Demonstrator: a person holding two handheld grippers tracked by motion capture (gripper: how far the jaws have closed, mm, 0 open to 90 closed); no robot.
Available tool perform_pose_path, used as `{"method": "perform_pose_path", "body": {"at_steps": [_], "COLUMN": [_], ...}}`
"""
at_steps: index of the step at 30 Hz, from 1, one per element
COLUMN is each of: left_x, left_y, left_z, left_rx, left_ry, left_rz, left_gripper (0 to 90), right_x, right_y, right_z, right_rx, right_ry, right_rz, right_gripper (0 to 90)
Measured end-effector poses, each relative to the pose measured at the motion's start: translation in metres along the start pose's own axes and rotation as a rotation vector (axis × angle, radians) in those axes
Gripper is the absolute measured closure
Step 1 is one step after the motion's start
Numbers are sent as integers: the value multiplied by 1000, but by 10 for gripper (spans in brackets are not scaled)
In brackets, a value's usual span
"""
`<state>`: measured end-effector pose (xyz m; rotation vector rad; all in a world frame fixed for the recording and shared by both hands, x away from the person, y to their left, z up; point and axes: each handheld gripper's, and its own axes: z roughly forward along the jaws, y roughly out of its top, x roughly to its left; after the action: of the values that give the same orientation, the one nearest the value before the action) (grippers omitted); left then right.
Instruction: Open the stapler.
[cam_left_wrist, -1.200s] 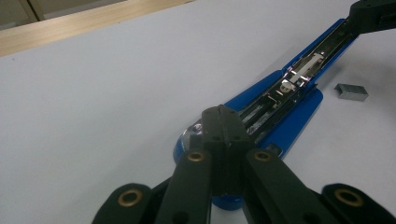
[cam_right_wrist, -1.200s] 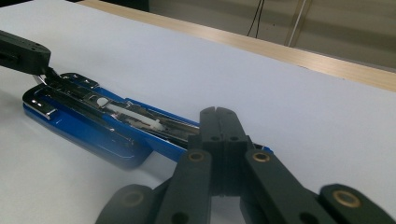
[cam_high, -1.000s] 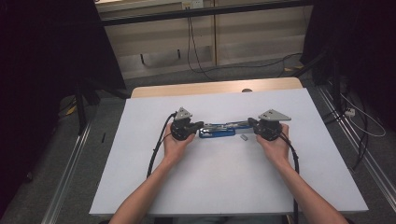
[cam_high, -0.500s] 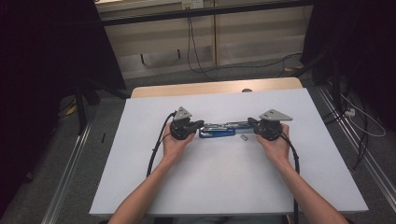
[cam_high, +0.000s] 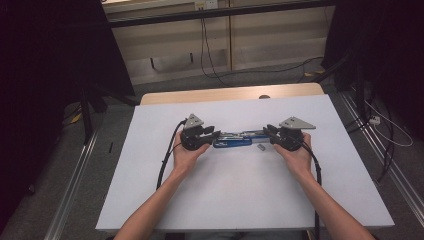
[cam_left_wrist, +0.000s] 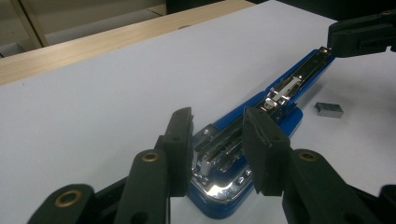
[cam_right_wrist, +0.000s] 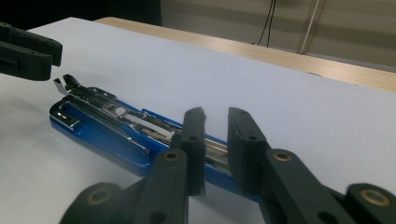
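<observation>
A blue stapler (cam_high: 233, 141) lies opened flat mid-bench (cam_high: 240, 200). The left gripper (cam_left_wrist: 219, 140) at nine o'clock and right gripper (cam_right_wrist: 215, 140) at three straddle its ends, jaws just loosened, released. A staple block (cam_high: 260, 147) sits at the stapler's four o'clock.

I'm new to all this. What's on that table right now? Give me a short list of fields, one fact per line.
surface: white table
main item: blue stapler, lying flat with its metal staple track exposed
small item: block of staples, lying apart beside the stapler
left gripper: at one end of the stapler, jaws just been opening, the stapler's end between them, pads not pressing
right gripper: at the other end, jaws just been opening, standing slightly apart over the stapler
hands: one holds each gripper
</observation>
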<state>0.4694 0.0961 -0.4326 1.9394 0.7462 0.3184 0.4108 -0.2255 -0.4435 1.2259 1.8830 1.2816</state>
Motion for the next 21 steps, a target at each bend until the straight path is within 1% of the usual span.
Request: {"method": "perform_pose_path", "body": {"at_steps": [1,2,3,4,5,6,8,9,10,11,12,13,14,16,17,18,19,21], "left_x": [0,0,0,1,1,1,0,0,0,0,0,0,-1,-1,-1,-1,-1,0], "left_y": [0,1,1,2,3,3,4,4,4,3,3,2,2,2,2,1,1,0], "left_z": [-1,-2,-2,-3,-5,-6,-7,-8,-7,-7,-7,-7,-7,-7,-8,-9,-11,-14], "left_rx": [-3,-3,-3,0,-3,-5,5,9,15,24,31,33,34,19,19,14,14,-2], "left_ry": [6,17,23,25,29,36,54,56,58,64,66,65,70,64,60,54,50,40], "left_rz": [-7,-16,-34,-49,-52,-52,-33,-28,-18,-2,6,11,13,4,-7,-11,-6,-19], "left_gripper": [587,530,418,418,400,378,304,235,235,194,159,125,98,61,52,52,45,44], "right_x": [0,0,0,0,0,1,1,1,1,2,2,3,3,4,3,3,3,2], "right_y": [0,0,0,0,1,1,1,1,1,1,1,2,2,2,2,2,3,3], "right_z": [0,0,-1,-1,-1,-1,0,0,0,0,0,1,1,2,3,3,3,2], "right_rx": [-1,-1,-2,-2,-1,-2,-4,-9,-9,-11,-13,-15,-16,-18,-24,-24,-34,-37], "right_ry": [0,-4,-1,-1,0,-3,1,2,2,-2,-4,-6,-8,-16,-18,-18,-23,-25], "right_rz": [3,4,7,7,6,10,19,25,25,28,33,39,41,50,68,68,75,74], "right_gripper": [713,696,685,685,658,616,556,460,460,407,378,340,283,203,150,150,113,108]}}
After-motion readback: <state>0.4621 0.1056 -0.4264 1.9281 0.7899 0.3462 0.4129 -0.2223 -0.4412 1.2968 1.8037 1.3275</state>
